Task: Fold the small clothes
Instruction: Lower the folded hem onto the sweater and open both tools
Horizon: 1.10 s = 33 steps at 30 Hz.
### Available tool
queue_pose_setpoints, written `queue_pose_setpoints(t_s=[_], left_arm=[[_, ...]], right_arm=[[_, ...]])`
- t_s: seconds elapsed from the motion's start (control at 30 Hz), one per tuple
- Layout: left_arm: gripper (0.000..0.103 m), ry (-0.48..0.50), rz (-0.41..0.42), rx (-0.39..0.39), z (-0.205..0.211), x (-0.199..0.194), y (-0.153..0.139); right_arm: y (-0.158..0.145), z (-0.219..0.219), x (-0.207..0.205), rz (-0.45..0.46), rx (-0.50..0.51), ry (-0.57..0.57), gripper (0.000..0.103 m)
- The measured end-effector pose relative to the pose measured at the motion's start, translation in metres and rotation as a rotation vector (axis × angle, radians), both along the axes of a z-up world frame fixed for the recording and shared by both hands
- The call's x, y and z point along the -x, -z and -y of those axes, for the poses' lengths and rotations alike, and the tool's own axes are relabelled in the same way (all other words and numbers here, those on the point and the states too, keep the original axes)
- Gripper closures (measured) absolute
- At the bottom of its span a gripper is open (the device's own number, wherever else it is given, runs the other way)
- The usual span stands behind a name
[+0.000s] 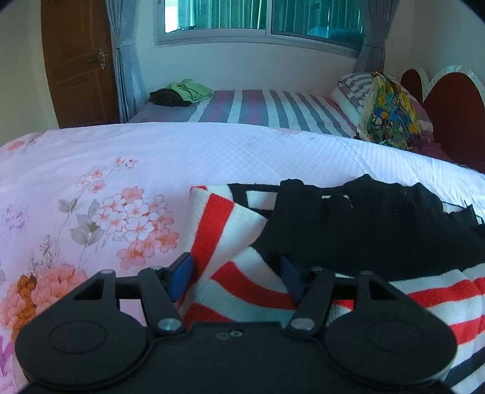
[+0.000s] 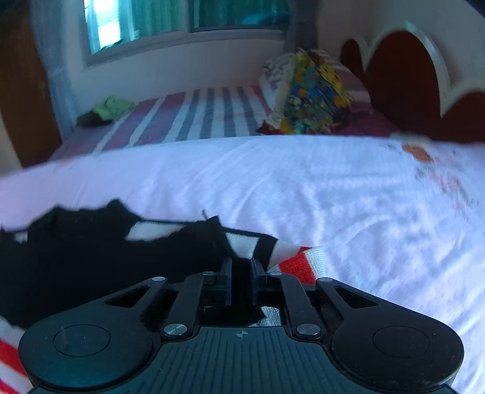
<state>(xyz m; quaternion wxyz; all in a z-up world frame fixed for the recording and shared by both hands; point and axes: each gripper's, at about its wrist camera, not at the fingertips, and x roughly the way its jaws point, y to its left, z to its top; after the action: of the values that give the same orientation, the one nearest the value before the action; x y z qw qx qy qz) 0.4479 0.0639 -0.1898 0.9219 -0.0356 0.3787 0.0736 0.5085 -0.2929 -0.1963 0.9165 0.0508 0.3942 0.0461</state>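
2 grippers, both angled down at a bedspread (image 1: 121,169) of white quilted cloth printed with pink flowers. On the left gripper (image 1: 235,277), jaws stood well apart, blue pads (image 1: 182,275) on either side of a striped garment (image 1: 218,218) in red, white and navy; left pad just at the garment's edge, right pad over its stripes, no squeeze to be seen, so read as open with cloth lying between. Across the far part of that garment lay a black cloth (image 1: 363,230) with a ragged upper edge; could not be told whether a separate piece or part of the same top. On the right gripper (image 2: 241,272), jaws drawn almost together, only a narrow slot left, filled with the black cloth (image 2: 106,251); looked pinched on it, though blurred in the right wrist view. Just to the right of those fingers showed 1 corner of the striped garment (image 2: 298,263), red and white, resting on the bedspread (image 2: 333,197). Beyond the bedspread stretched a striped sheet (image 1: 272,106) in grey, white and pink. At its far left corner sat 2 small piles: green clothes (image 1: 191,89) beside a dark bundle (image 1: 166,98), touching. Near the red headboard (image 1: 454,106) stood a brightly patterned pillow (image 1: 388,112), propped against a striped one. Behind all, a window (image 1: 257,15) with grey curtains and, at left, a brown door (image 1: 78,60).
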Motion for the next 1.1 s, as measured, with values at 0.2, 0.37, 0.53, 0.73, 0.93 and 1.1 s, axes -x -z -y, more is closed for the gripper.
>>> queue_pose_setpoints(t_s=[0.2, 0.37, 0.53, 0.73, 0.93, 1.1], left_arm=[[0.053, -0.026, 0.036, 0.151, -0.01, 0.011, -0.027], [0.051, 0.154, 0.04, 0.136, 0.038, -0.003, -0.041], [0.051, 0.149, -0.024, 0.026, 0.061, -0.037, -0.012], [0.064, 0.093, 0.018, 0.038, 0.04, -0.035, 0.004], [0.087, 0.016, 0.031, 0.173, 0.009, -0.032, 0.004], [0.047, 0.081, 0.026, 0.072, 0.033, -0.015, -0.02]], right_arm=[[-0.035, -0.003, 0.022, 0.065, -0.105, -0.065, 0.092], [-0.047, -0.053, 0.032, 0.086, -0.113, -0.228, 0.092], [-0.028, -0.084, 0.027, 0.018, -0.13, -0.285, 0.092], [0.0, -0.063, 0.014, 0.023, -0.054, -0.182, 0.093], [-0.002, -0.034, 0.007, -0.002, -0.116, -0.09, 0.103], [-0.028, -0.043, 0.052, 0.045, -0.135, -0.178, 0.103]])
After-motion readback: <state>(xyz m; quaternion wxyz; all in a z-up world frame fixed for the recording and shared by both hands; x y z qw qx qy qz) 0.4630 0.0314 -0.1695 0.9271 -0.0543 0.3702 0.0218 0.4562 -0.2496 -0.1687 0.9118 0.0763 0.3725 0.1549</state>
